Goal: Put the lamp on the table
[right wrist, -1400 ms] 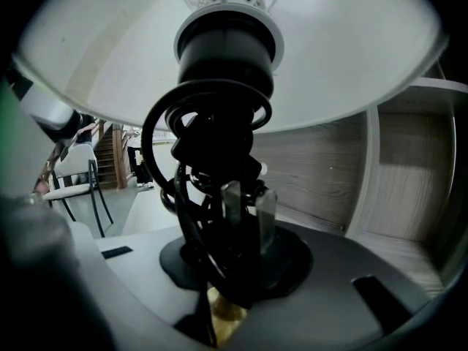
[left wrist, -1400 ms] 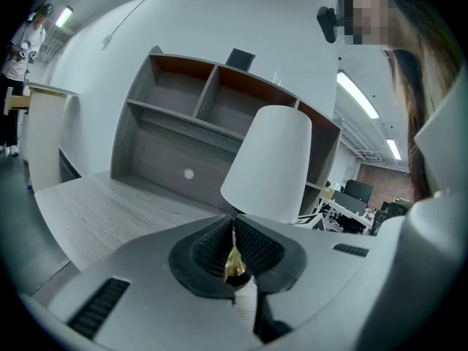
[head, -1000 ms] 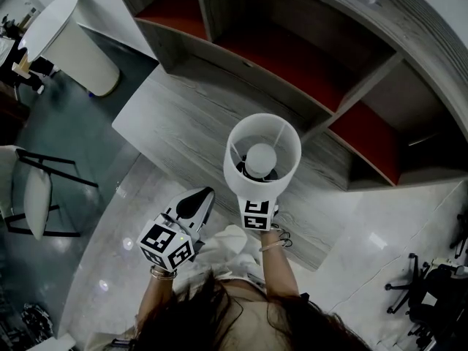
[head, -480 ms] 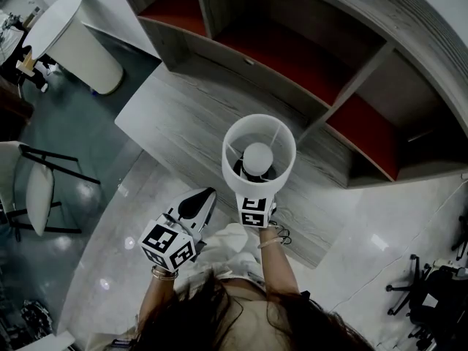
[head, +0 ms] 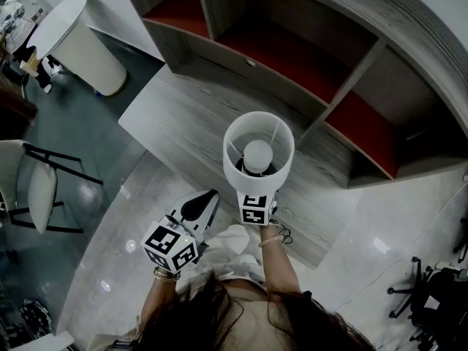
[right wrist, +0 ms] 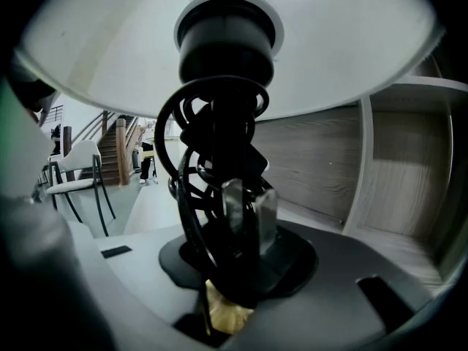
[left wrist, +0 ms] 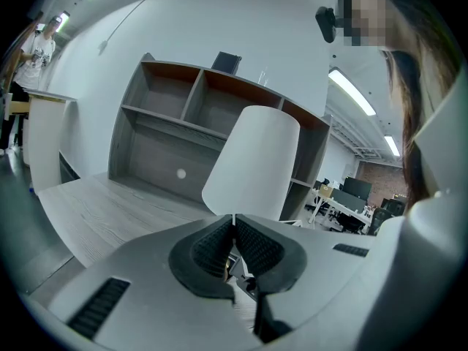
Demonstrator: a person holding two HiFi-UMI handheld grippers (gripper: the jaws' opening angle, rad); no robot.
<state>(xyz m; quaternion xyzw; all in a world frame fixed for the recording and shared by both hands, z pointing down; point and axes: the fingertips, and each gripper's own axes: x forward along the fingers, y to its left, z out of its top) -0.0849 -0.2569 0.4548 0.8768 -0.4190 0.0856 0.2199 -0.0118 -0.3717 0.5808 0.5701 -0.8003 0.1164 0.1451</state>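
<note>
The lamp (head: 258,152) has a white drum shade and a black stem (right wrist: 219,196) with its cord wound round it. It stands upright over the near edge of the grey wooden table (head: 183,123). My right gripper (head: 257,190) is shut on the stem below the shade. Its jaws have just been opening a little, with the stem and cord still between them (right wrist: 241,218). The lamp's foot is hidden. My left gripper (head: 201,207) hangs shut and empty to the left of the lamp, just off the table's front edge. In the left gripper view the shade (left wrist: 252,163) rises beyond the shut left gripper (left wrist: 234,229).
A grey shelf unit (head: 292,50) with red-backed compartments stands along the far side of the table. A white pedestal table (head: 73,35) and a chair (head: 36,189) are on the floor at the left. An office chair (head: 431,291) stands at the right.
</note>
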